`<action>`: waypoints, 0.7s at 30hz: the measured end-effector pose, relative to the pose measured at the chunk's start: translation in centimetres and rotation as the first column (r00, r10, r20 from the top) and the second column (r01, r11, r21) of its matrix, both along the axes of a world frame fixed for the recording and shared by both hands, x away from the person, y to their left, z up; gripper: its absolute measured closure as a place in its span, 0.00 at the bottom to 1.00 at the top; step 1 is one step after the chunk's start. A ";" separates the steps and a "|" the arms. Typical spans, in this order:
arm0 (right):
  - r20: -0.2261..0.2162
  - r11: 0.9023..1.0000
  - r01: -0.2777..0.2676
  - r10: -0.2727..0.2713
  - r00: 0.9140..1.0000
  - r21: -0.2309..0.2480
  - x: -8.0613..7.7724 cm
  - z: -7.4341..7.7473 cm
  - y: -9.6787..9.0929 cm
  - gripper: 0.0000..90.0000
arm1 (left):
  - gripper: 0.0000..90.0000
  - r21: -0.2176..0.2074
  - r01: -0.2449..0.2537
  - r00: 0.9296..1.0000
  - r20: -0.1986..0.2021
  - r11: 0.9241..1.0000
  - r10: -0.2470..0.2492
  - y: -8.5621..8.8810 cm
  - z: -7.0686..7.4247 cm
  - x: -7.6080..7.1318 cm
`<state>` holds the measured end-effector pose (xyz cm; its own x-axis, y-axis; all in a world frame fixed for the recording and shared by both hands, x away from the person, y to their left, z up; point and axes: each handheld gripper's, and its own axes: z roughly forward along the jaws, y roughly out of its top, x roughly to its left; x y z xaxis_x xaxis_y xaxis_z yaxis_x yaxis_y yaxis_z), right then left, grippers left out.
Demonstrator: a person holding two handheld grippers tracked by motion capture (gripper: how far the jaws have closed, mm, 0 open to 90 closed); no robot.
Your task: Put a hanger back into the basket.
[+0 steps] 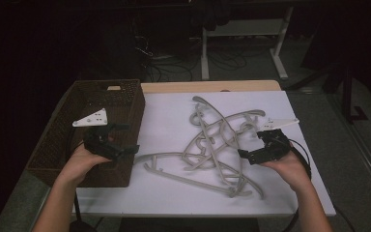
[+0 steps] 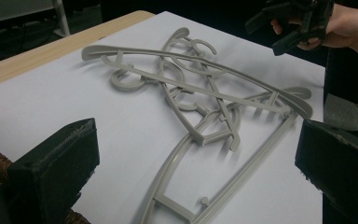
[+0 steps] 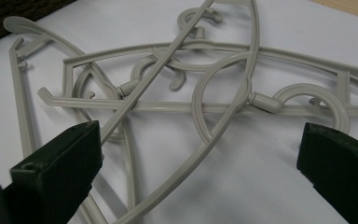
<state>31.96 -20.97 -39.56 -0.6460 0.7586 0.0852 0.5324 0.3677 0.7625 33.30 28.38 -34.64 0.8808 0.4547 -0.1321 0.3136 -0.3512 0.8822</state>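
Dark room surrounds the work area; cables and white desk legs [image 1: 205, 53] stand on the floor beyond. A wooden tabletop [image 1: 212, 86] carries a white sheet [image 1: 174, 193] that covers most of its surface.

On the sheet lies a tangled pile of grey plastic coat hangers [image 1: 217, 140], their arms and hooks crossing one over another. The exact count cannot be told. One hanger [image 1: 174, 166] extends from the pile toward the left, its end near the basket. In the right claw's view the hooks and bars overlap closely, with one long curved arm running diagonally across the others.

A dark woven basket [image 1: 125, 104] sits at the left edge of the tabletop, beside the sheet; its contents cannot be made out.

Left claw [image 1: 123, 142]: held in the person's left hand [image 1: 79, 164], positioned over the basket's near right corner, pointing toward the hangers. Jaws spread wide, nothing between them. The left gripper view shows the leftward hanger lying on the sheet between and beyond the jaws, not touched.

Right claw [image 1: 251, 145]: held in the person's right hand [image 1: 290, 166], at the right side of the pile, just beside the hangers, pointing left. Jaws spread wide, gripping nothing; the right gripper view shows the hangers lying ahead between the jaws.

A grey three-cornered plate tops each claw.
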 end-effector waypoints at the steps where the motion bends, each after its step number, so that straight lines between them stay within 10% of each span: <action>1: 0.000 1.000 0.000 0.000 1.000 0.000 0.0 0.0 0.0 0.00 | 0.00 0.000 0.000 1.000 0.000 1.000 0.000 0.0 0.0 0.0; 14: -0.125 0.995 0.076 -0.084 0.989 -0.062 1.6 -1.5 1.5 0.16 | 0.00 0.004 -0.016 1.000 0.006 1.000 0.016 -0.1 -0.1 0.0; 21: -0.224 0.987 0.070 -0.103 0.969 -0.147 3.4 -3.5 3.7 0.39 | 0.00 0.003 -0.015 1.000 0.006 1.000 0.015 -0.1 0.0 -0.1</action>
<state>35.36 -17.24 -43.04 -0.5526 0.8255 0.1151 0.7217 0.4049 0.5614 33.25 28.31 -34.68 0.8748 0.4679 -0.1255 0.3134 -0.3491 0.8831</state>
